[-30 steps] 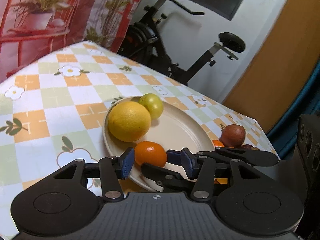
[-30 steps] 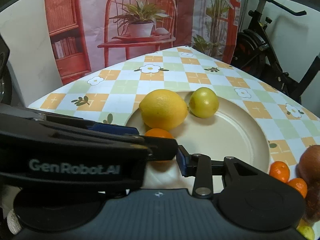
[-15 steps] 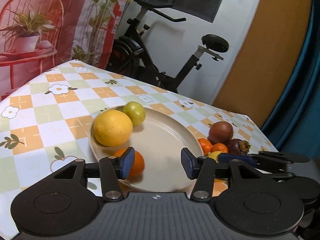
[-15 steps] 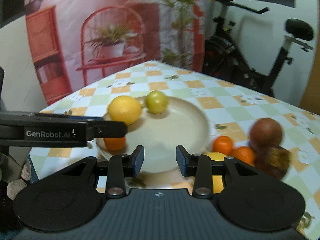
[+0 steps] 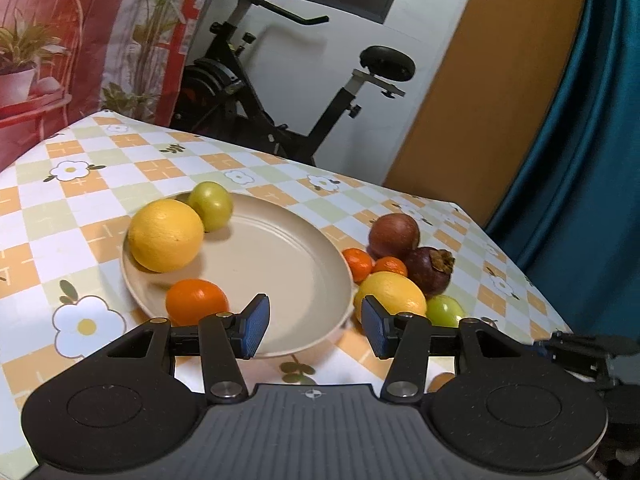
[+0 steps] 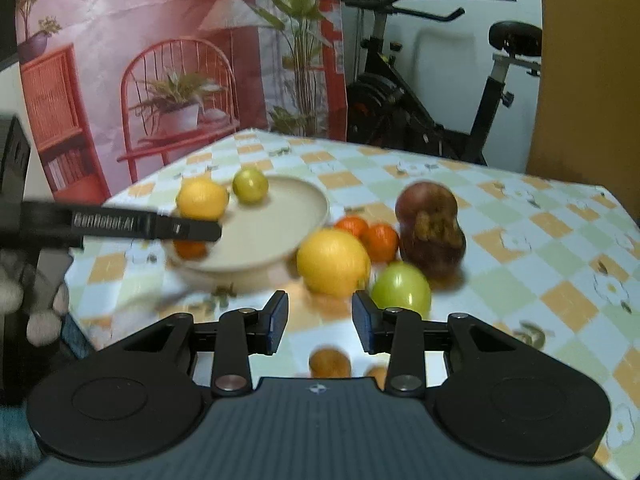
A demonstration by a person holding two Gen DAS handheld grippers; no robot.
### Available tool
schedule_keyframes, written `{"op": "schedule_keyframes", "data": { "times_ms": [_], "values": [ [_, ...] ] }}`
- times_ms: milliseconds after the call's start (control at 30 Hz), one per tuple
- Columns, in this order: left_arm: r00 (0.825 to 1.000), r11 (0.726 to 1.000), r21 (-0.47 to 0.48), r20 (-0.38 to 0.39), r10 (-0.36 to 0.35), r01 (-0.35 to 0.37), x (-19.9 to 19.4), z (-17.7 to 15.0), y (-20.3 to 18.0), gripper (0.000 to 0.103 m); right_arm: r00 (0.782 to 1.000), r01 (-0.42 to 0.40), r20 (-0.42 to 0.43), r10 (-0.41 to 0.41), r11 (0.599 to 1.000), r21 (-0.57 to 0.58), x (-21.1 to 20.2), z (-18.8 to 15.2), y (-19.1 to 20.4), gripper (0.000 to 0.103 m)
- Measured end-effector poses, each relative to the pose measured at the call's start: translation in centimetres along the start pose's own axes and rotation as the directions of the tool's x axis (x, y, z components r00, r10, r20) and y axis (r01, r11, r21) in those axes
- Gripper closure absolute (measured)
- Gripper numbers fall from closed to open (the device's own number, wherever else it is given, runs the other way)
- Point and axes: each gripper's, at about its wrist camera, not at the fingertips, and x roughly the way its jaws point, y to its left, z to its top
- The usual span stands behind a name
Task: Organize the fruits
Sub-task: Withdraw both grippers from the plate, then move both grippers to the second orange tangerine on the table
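Both tools empty: left tool (image 5: pixel 312 326) has its blue pads parted with nothing between them, hanging over the near rim of the round beige plate (image 5: pixel 280 248); right tool (image 6: pixel 319 322) has a narrower gap, also holding nothing, aimed at the loose fruit pile on the checked floral worktop (image 6: pixel 540 248). On the plate: big yellow citrus (image 5: pixel 166 235), small green round fruit (image 5: pixel 211 205), small orange tangerine (image 5: pixel 196 300). Off the plate, just beside its right edge and bunched touching each other: yellow lemon (image 6: pixel 333 262), green round fruit (image 6: pixel 402 289), two small orange tangerines (image 6: pixel 368 236), brownish-red round fruit (image 5: pixel 394 236), dark purple mangosteen with dried calyx (image 5: pixel 431 270). Likely handling: lemon firm, waxy, a bit heavy, take across the short middle, not the tapered ends; green fruit smooth and will roll, grip at the equator; tangerines soft, light squeeze; mangosteen hard shell, avoid the calyx; neighbours may scatter when one is pulled
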Motion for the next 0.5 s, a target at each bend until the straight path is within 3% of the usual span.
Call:
{"op": "schedule_keyframes", "data": {
  "times_ms": [300, 500],
  "values": [
    [0.999, 0.999, 0.023, -0.03, -0.033, 0.034, -0.1, -0.3, -0.6, 0.05, 0.994, -0.006, -0.111, 0.001, 0.999, -0.046, -1.2, -1.5, 1.6, 0.064],
    [0.998, 0.999, 0.018, -0.048, -0.048, 0.049, 0.0, -0.4, -0.4, 0.05, 0.986, -0.009, -0.166, 0.011, 1.0, 0.015, -1.1, -2.5, 0.9, 0.064]
  ]
}}
